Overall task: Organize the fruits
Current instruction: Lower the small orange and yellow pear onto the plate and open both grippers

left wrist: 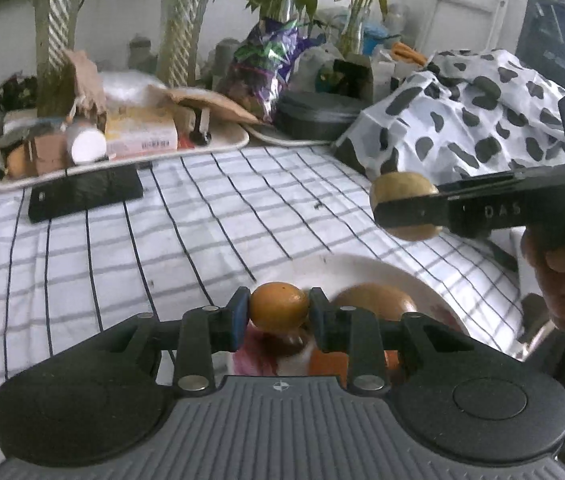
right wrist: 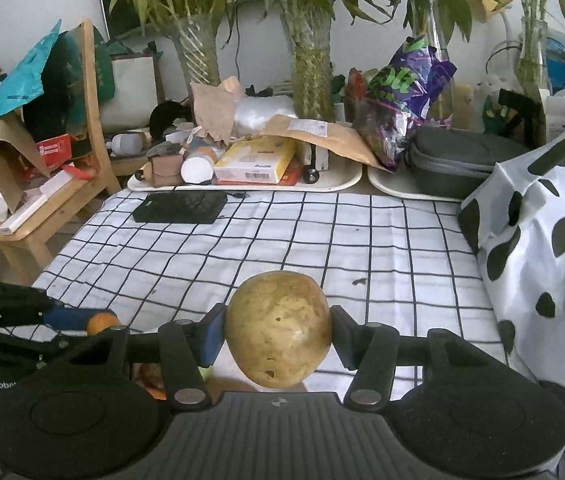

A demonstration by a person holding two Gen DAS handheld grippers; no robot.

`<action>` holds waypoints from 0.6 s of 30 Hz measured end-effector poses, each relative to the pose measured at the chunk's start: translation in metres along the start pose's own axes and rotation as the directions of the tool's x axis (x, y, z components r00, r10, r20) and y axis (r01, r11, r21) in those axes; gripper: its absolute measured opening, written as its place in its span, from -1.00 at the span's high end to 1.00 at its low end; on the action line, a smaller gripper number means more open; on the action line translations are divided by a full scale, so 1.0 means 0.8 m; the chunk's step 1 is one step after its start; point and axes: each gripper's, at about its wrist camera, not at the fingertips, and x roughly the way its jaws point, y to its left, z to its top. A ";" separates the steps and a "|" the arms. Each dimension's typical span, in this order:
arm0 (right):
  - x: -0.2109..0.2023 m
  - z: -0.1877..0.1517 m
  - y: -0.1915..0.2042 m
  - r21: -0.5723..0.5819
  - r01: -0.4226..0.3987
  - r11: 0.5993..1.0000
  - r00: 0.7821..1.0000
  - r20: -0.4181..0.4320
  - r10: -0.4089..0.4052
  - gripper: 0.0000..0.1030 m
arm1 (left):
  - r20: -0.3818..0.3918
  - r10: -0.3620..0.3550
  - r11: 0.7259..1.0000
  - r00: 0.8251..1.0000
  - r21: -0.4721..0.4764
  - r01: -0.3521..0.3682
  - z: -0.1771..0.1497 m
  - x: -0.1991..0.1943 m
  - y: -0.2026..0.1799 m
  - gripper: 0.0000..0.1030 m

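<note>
My left gripper (left wrist: 279, 312) is shut on a small orange fruit (left wrist: 279, 306), held above a white bowl (left wrist: 414, 280). In the bowl lie a larger tan-orange fruit (left wrist: 374, 300) and other blurred red and orange pieces, partly hidden by the fingers. My right gripper (right wrist: 278, 330) is shut on a big yellow-brown pear (right wrist: 278, 328) above the checked cloth. In the left wrist view the pear (left wrist: 402, 190) and right gripper (left wrist: 406, 212) show at the right, held by a hand (left wrist: 562, 280). The left gripper (right wrist: 82, 318) with its orange fruit (right wrist: 100, 322) appears low left in the right wrist view.
A white cloth with a dark grid (right wrist: 282, 240) covers the table. A black flat device (right wrist: 180, 207) lies at its far left. Cluttered trays (right wrist: 250, 184), vases with plants and a purple bag (right wrist: 406, 92) line the back. A cow-print bag (right wrist: 542, 240) stands at the right; a wooden chair (right wrist: 90, 128) at left.
</note>
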 end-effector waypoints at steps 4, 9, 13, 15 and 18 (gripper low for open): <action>-0.009 -0.007 0.004 0.004 -0.004 1.000 1.000 0.002 0.004 -0.09 | -0.035 -0.001 1.000 0.999 -0.006 0.000 -0.011 -0.003 -0.005 0.39; -0.017 -0.018 0.009 0.008 -0.006 1.000 1.000 -0.014 0.006 -0.09 | -0.020 0.032 0.999 0.999 0.013 -0.032 -0.016 -0.013 -0.012 0.02; -0.022 -0.025 0.013 0.019 -0.011 1.000 1.000 -0.028 0.011 -0.09 | 0.014 0.051 0.999 0.999 0.002 -0.051 -0.020 -0.026 -0.015 -0.32; -0.024 -0.028 0.013 0.030 -0.014 0.999 0.999 -0.034 0.015 -0.09 | 0.011 0.058 0.998 0.998 -0.004 -0.058 -0.022 -0.030 -0.017 -0.32; -0.027 -0.034 0.012 0.054 -0.013 0.998 0.999 -0.047 0.016 -0.09 | 0.005 0.063 0.998 0.998 0.003 -0.063 -0.025 -0.032 -0.021 -0.32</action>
